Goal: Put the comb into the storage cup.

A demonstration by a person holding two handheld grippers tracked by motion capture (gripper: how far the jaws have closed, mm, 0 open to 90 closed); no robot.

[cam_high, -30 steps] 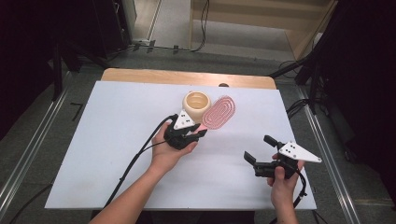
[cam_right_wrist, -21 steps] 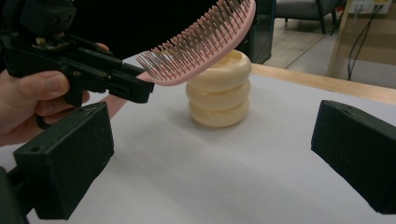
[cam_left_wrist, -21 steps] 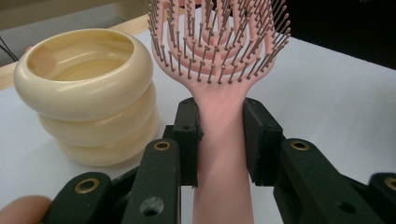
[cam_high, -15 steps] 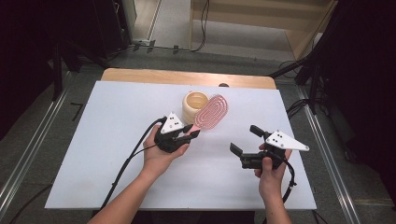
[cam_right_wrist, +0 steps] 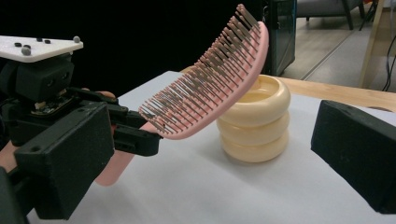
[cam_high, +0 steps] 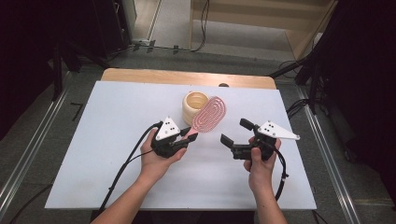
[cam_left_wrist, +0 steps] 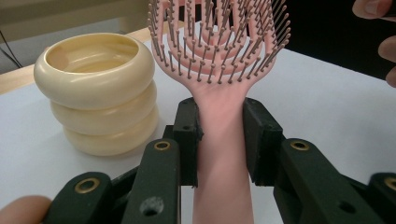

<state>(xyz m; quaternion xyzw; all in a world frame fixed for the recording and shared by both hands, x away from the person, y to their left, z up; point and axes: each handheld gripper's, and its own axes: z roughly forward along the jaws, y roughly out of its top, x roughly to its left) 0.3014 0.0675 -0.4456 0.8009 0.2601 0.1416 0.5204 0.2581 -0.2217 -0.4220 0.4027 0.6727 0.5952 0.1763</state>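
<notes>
A pink hairbrush [cam_high: 210, 114] hangs tilted above the white table [cam_high: 116, 116], bristles facing the right hand. My left gripper [cam_high: 189, 136] is shut on its handle [cam_left_wrist: 222, 154], one pad on each side. The brush head [cam_right_wrist: 210, 79] hovers beside the rim of a cream ribbed cup [cam_high: 194, 103] that stands upright at the back middle. My right gripper [cam_high: 233, 131] is open, jaws wide apart and empty, pointing left at the brush from a short way off. In the right gripper view the left gripper [cam_right_wrist: 135, 130] and the cup [cam_right_wrist: 254, 121] lie ahead.
A wooden strip [cam_high: 187, 77] borders the table's far edge, with dark floor and cables beyond. Black cables trail from both grippers toward the near edge. Fingers of the right hand [cam_left_wrist: 378, 28] show at the top right of the left gripper view.
The right gripper has moved left and upward toward the brush. The left gripper has shifted slightly left with the brush, whose head now stands more tilted by the cup.
</notes>
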